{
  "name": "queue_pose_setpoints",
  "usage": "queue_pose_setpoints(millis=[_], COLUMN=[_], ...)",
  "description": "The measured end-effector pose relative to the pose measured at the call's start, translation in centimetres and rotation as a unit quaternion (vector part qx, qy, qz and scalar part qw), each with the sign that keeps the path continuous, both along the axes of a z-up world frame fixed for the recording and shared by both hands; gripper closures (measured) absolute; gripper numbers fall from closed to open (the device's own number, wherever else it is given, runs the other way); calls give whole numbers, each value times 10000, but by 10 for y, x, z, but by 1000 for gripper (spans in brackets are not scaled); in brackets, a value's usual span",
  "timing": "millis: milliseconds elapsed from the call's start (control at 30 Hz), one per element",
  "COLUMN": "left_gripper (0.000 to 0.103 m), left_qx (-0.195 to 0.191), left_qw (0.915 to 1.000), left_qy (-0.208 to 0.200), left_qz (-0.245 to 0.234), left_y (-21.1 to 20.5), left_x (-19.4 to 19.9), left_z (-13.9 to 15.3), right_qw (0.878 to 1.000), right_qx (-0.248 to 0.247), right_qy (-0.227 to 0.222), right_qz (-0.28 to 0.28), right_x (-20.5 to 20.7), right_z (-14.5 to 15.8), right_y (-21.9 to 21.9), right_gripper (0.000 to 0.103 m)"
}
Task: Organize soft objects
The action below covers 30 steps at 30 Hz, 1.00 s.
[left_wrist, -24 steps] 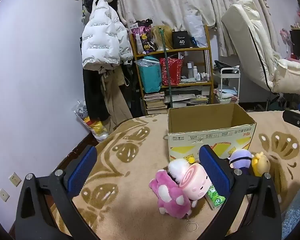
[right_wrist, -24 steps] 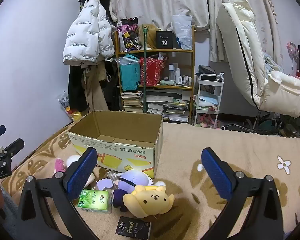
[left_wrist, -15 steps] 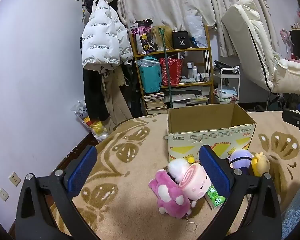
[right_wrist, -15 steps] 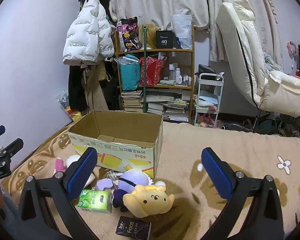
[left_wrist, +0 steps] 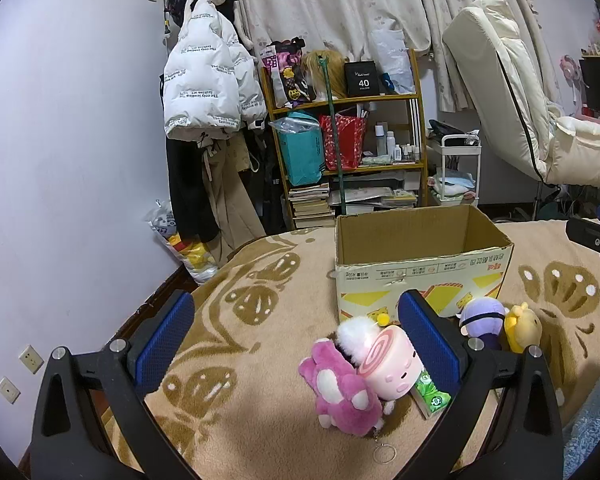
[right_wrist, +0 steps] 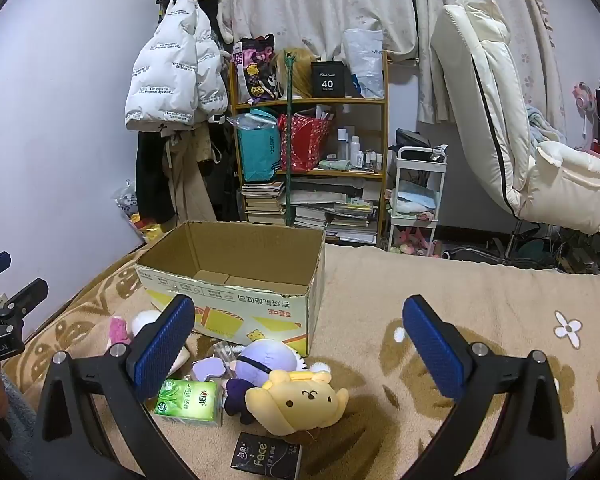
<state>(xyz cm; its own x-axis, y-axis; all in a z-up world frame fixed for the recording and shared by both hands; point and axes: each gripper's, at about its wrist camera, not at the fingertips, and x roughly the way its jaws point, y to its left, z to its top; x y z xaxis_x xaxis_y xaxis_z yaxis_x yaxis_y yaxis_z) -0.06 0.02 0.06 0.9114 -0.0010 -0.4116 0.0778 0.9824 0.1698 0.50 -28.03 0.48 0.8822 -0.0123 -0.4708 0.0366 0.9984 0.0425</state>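
Right wrist view: cardboard box (right_wrist: 236,280) sits empty on the bed's blanket (right_wrist: 440,280), nothing sorted yet. Yellow bear plush (right_wrist: 296,400), purple plush (right_wrist: 264,364), pink plush (left_wrist: 340,392) and tissue pack (right_wrist: 190,400) wait before it. Both right gripper (right_wrist: 296,352) and left gripper (left_wrist: 296,344) gape wide, unladen.

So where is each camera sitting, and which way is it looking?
Left wrist view: sits on the left gripper, looking forward and down at the pink plush rabbit and the open brown cardboard box; its two blue-padded fingers show, wide apart.
Right wrist view: sits on the right gripper, facing the yellow plush bear; its open fingers show, and the left gripper at the left edge.
Both share the box, the bear, the wooden bookshelf.
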Motion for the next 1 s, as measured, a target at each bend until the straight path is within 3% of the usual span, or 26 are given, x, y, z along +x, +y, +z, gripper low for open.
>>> queue_pose_setpoints(millis=[1000], left_gripper=[2], left_qx=[58], left_qw=[10000], left_qy=[17], left_qz=[-28], left_y=[-12], left_x=[-1], left_z=[-7], right_qw=[10000], right_qx=[-8], right_qy=[5], right_qz=[-16], right_x=[0], right_z=[0], right_y=[0], right_gripper=[0])
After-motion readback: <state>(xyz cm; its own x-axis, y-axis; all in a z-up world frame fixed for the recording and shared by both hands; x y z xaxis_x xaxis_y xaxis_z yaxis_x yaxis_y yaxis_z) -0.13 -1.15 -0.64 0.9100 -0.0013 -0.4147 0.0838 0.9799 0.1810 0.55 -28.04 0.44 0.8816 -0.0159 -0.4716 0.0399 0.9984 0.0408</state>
